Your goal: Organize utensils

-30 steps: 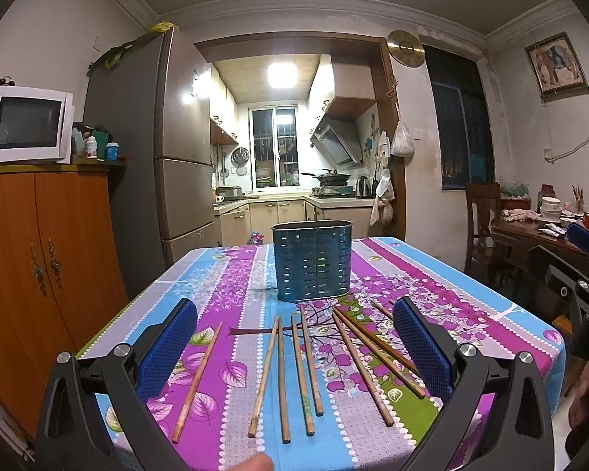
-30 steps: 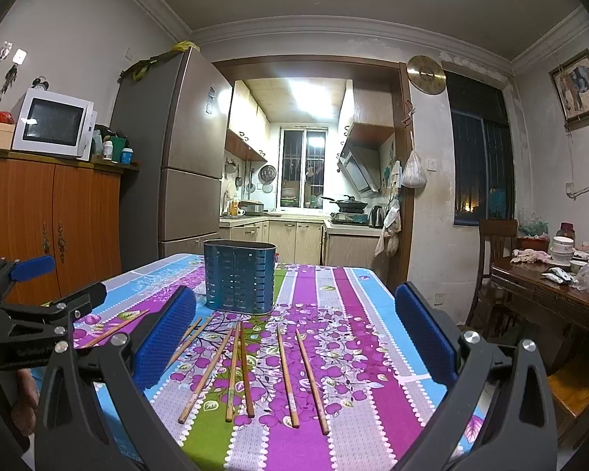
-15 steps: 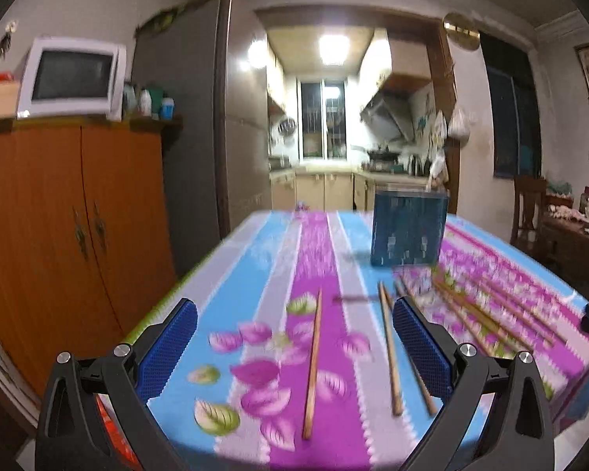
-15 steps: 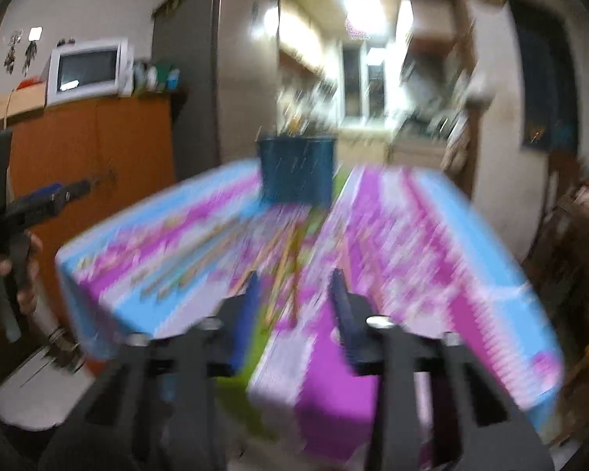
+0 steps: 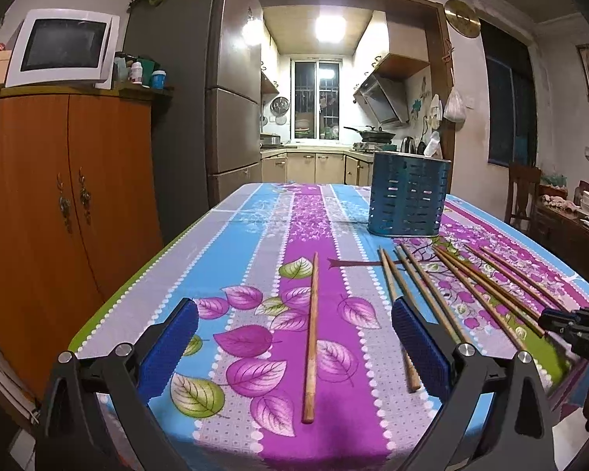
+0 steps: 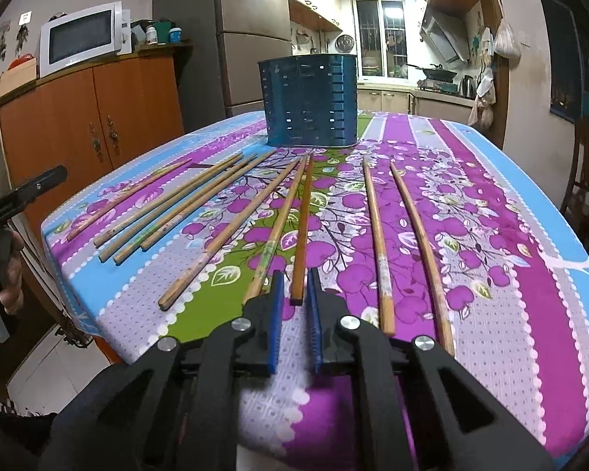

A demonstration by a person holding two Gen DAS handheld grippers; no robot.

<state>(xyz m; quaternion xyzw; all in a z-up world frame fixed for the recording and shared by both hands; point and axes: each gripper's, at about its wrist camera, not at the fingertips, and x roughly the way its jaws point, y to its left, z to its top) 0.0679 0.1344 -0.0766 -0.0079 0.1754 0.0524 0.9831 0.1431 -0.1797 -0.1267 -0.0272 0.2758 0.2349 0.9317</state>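
Right wrist view shows the right gripper (image 6: 293,306) closing its blue ribbed pads around the near end of a dark orange-brown wooden chopstick (image 6: 303,219). The stick lies between the pads, and I cannot tell if they already press it. To do this grasp well, keep the stick centred, and lift only when it is firm. Ahead stands the blue slotted metal utensil holder (image 6: 309,106), well apart. The left gripper (image 5: 294,347) stays wide apart, holding nothing, with one light wooden chopstick (image 5: 312,325) between its fingers.

Purple, blue and grey floral-striped tablecloth (image 6: 471,235) beneath tan wooden chopsticks (image 6: 377,243); behind them, a dark-blue slotted utensil holder (image 6: 310,104).
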